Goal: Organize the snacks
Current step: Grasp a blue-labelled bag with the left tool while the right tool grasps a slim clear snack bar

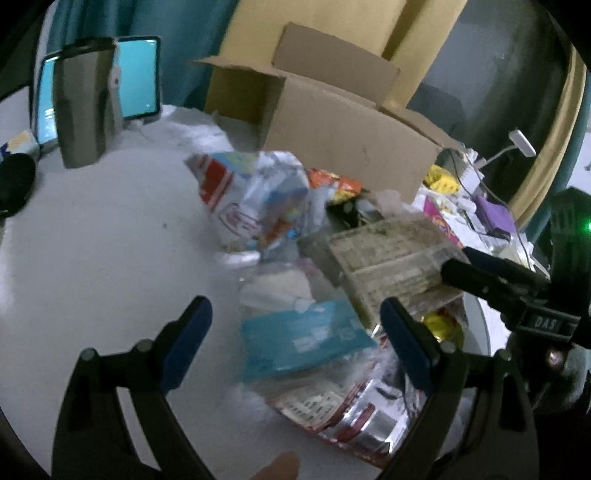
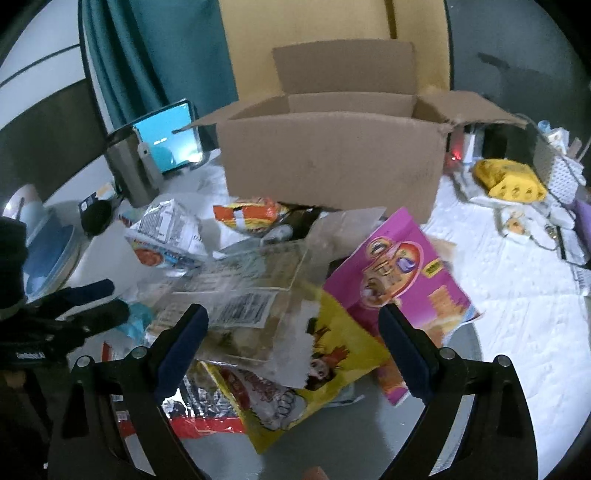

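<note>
Left wrist view: my left gripper (image 1: 295, 339), fingers spread and empty, hangs over the teal packet (image 1: 303, 339) on the snack pile before the cardboard box (image 1: 343, 147). I'd straddle it squarely before closing. My right gripper (image 2: 293, 347) is spread too.

A white desk (image 1: 92, 258) stands before a teal curtain (image 2: 162, 55) and a yellowish panel (image 2: 332, 26), perhaps a wall. A lit screen (image 1: 136, 77) glows at its far left corner; light is dim.

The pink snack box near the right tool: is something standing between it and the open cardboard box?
Nothing visible blocks it. The pink snack box lies just before the cardboard box, whose top flaps stand open.
</note>
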{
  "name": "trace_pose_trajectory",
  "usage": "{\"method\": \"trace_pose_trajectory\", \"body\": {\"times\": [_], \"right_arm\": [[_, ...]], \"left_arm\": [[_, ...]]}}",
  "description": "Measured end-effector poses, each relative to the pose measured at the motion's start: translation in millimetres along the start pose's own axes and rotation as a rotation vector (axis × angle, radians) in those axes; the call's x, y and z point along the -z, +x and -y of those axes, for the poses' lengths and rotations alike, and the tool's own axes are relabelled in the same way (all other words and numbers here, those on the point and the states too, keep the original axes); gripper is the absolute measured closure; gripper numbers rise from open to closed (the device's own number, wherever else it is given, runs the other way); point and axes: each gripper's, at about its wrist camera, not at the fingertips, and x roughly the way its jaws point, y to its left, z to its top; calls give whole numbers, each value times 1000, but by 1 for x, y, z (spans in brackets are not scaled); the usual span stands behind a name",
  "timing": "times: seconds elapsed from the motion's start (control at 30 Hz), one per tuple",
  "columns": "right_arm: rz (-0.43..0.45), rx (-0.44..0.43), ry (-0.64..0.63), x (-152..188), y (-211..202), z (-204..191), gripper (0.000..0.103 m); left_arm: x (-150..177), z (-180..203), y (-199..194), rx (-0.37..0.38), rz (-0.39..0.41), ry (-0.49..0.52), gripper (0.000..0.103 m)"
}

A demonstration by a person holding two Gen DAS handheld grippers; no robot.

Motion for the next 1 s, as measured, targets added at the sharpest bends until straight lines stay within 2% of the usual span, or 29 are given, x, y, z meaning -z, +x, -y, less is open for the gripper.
{"method": "trace_pose_trajectory", "body": {"times": [0.13,0.23,0.33,0.4,0.5,0.6,0.67,0.7,0.73,0.83,1.0], "right_arm": [[-29,-49,11,-2,10,-2,8],[-53,-89,24,-3,19,-3,9],[-54,-115,19,-5,21,-4,18],[-54,-117,5,-7,22,-5,19],[-50,-112,-6,-9,23,-6,24],[-32,-110,-11,-12,22,-7,25],[-9,-111,-22,-14,19,-7,33],[-4,-108,-32,-14,18,-8,55],[-6,-105,-42,-15,18,-9,59],[9,-126,-53,-17,12,-9,67],[42,-133,-92,-21,-2,-15,75]], "left_arm": [[0,3,16,16,-69,7,10],[2,3,21,20,-77,10,10],[5,2,25,26,-91,10,11],[6,4,25,27,-94,19,19],[6,5,24,20,-92,28,25],[5,4,22,12,-86,28,35],[5,4,20,7,-79,34,38],[5,4,18,1,-73,37,41],[4,3,17,-2,-69,38,41],[3,4,10,5,-47,45,42],[0,12,0,19,-15,67,42]]}}
